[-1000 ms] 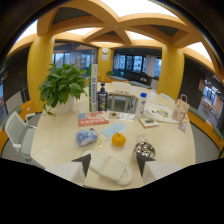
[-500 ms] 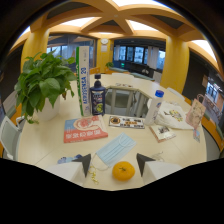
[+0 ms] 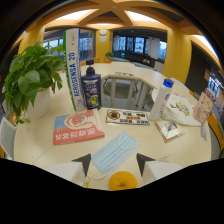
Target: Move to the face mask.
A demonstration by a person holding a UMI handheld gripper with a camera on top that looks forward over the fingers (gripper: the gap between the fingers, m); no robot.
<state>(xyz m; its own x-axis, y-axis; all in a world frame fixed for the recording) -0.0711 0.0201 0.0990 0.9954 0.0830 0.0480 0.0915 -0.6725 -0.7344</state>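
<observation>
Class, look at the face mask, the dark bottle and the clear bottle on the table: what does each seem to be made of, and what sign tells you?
Face mask, just ahead of the open gripper: soft non-woven fabric, matte pale blue, with pleats.
Dark bottle: probably plastic, glossy, with highlights and a pump top.
Clear bottle: likely thin transparent plastic; the background shows through, blue cap.

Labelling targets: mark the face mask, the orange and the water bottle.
face mask (image 3: 115,152), gripper view, middle of its blue pleats.
orange (image 3: 122,180), gripper view, its top.
water bottle (image 3: 161,102), gripper view, clear body.
</observation>
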